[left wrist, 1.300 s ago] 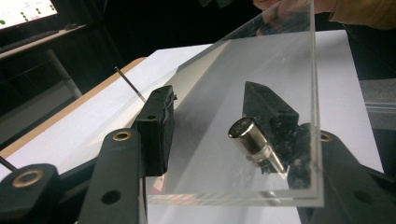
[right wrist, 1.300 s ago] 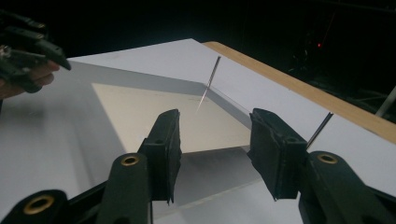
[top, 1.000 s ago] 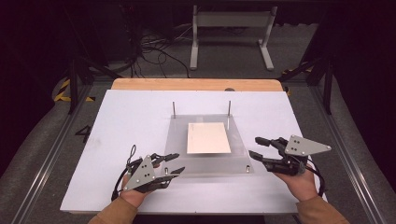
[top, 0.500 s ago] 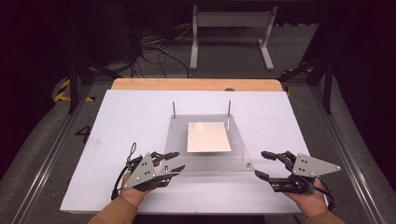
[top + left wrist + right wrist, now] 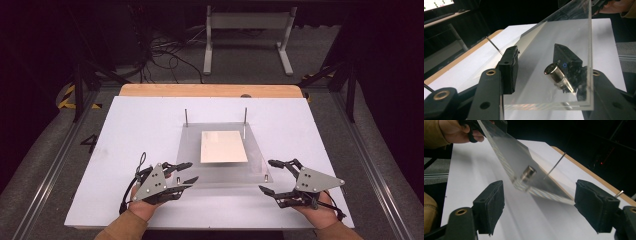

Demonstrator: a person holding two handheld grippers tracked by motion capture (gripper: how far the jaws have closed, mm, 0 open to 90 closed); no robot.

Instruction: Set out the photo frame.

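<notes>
Comparing with a second ago, I see my right claw (image 5: pixel 267 176) has dropped back from beside the clear acrylic plate (image 5: pixel 220 172) toward the near edge of the white counter (image 5: pixel 130 125), and it now sits just off the plate's near right corner, jaws spread wide and empty. In the right gripper view that corner and its short metal peg (image 5: pixel 528 173) hang between the open pads without touching either. My left claw (image 5: pixel 186 172) has not moved: it straddles the plate's near left corner, one pad above and one below, though I cannot tell whether it truly pinches. The plate lies mid-counter, threaded on two upright pins (image 5: pixel 186 117), with a pale card (image 5: pixel 223 146) on it. I judge the right side is lining up for its own corner grip before a two-handed lift.
</notes>
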